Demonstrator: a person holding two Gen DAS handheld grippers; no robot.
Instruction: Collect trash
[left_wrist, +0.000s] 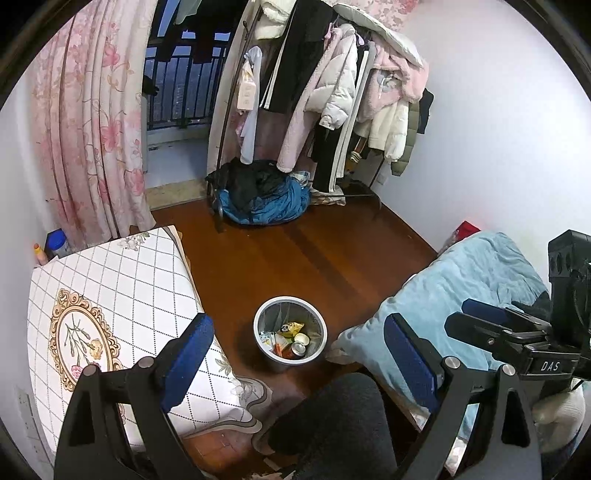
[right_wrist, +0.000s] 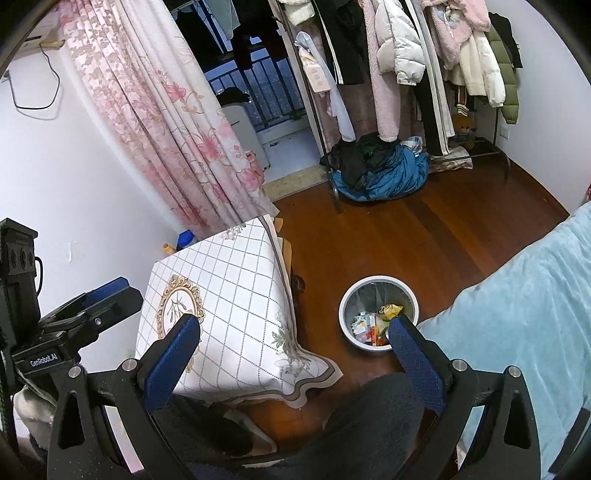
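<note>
A grey mesh trash bin (left_wrist: 287, 299) (right_wrist: 377, 279) stands on the wooden floor between a table and a bed. Inside it lie a yellow wrapper (left_wrist: 291, 328) (right_wrist: 390, 311), a can (left_wrist: 298, 349) and other scraps. My left gripper (left_wrist: 298, 321) hovers high above the bin, open and empty, its blue pads (left_wrist: 188, 354) wide apart. My right gripper (right_wrist: 293, 322) is also open and empty, held above the gap between table and bin. Each gripper shows side-on at the edge of the other's view: the right gripper (left_wrist: 480, 317) and the left gripper (right_wrist: 107, 295).
A table under a white checked cloth (left_wrist: 122, 295) (right_wrist: 229, 288) is at the left, a bed with a light blue blanket (left_wrist: 461, 280) (right_wrist: 517, 314) at the right. A person's dark-clad leg (left_wrist: 332, 417) is below. A clothes rack and a clothes pile (left_wrist: 262, 195) stand at the back.
</note>
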